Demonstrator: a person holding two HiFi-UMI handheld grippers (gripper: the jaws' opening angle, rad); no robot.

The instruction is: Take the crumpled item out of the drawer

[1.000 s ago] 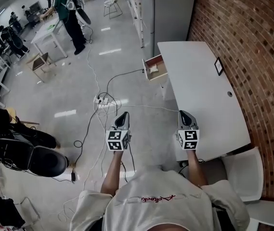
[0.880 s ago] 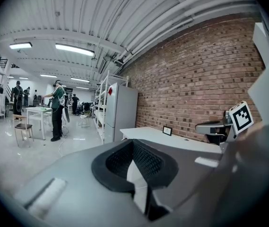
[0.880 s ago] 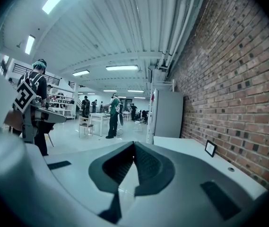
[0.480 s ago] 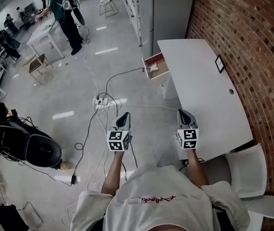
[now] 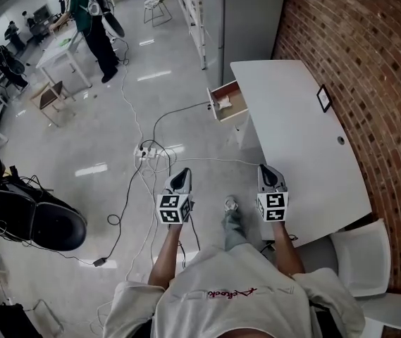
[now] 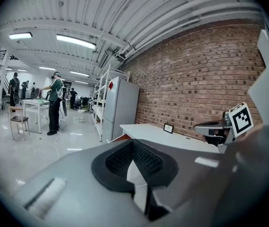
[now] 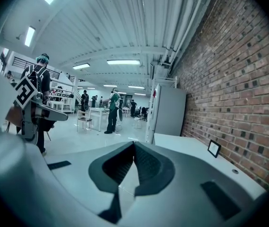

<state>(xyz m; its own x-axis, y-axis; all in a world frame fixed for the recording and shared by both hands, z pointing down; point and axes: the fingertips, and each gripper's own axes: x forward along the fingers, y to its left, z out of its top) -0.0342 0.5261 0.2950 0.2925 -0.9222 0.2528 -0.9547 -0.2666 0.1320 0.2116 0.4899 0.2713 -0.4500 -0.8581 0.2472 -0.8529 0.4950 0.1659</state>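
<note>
Head view shows the drawer (image 5: 235, 98) open (crumpled item (image 5: 222, 103) inside). Left gripper (image 5: 180, 177) and right gripper (image 5: 270, 173), both clenched empty, hang well short of it.

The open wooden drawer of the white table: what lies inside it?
Inside the open wooden drawer lies one small white crumpled item. The visible bottom is otherwise bare. Any part still under the white tabletop cannot be seen.

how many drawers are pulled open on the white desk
1. The drawer juts out from the far left side of the white desk, with a pale crumpled item inside. Closed drawers could be hidden under the desktop.
</note>
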